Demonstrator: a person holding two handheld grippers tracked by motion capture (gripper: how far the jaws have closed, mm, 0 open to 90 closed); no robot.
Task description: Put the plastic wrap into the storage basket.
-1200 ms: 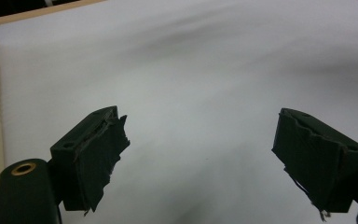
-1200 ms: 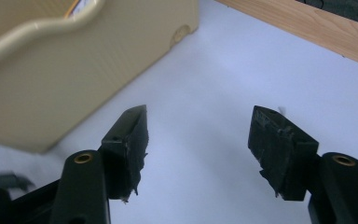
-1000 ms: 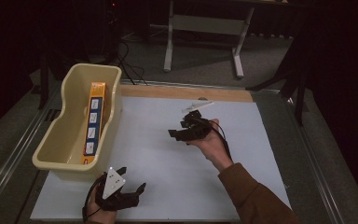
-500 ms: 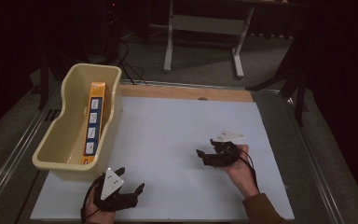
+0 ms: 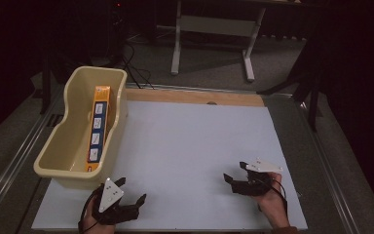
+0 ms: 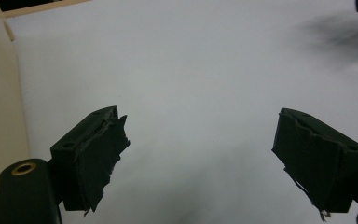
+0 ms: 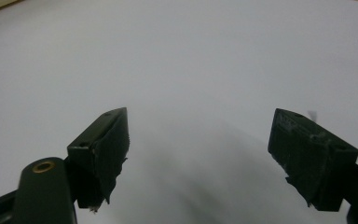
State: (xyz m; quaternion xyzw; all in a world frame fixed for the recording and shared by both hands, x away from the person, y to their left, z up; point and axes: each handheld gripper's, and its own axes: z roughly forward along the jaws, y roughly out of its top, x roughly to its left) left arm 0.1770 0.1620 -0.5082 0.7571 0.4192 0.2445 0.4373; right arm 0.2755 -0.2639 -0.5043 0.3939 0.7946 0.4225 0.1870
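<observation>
A cream plastic tub (image 5: 58,161) stands at the table's left with a long orange box (image 5: 97,129) lying inside it. My left gripper (image 5: 131,191) rests near the front edge, just in front of the tub, jaws wide apart and empty; the left gripper view (image 6: 198,154) has bare white surface between them and the tub wall (image 6: 0,107) at its left. My right gripper (image 5: 234,171) sits low at the front right, open and empty, with white table between its jaws in the right gripper view (image 7: 198,149).
A white sheet (image 5: 195,141) covers the tabletop, with a wooden strip (image 5: 195,96) along its far edge. Metal rails run down both sides. A grey stand (image 5: 214,29) and cables lie on the dark floor beyond.
My right gripper has pulled back from the table's middle toward the front right edge and come down low. The left gripper has barely moved.
</observation>
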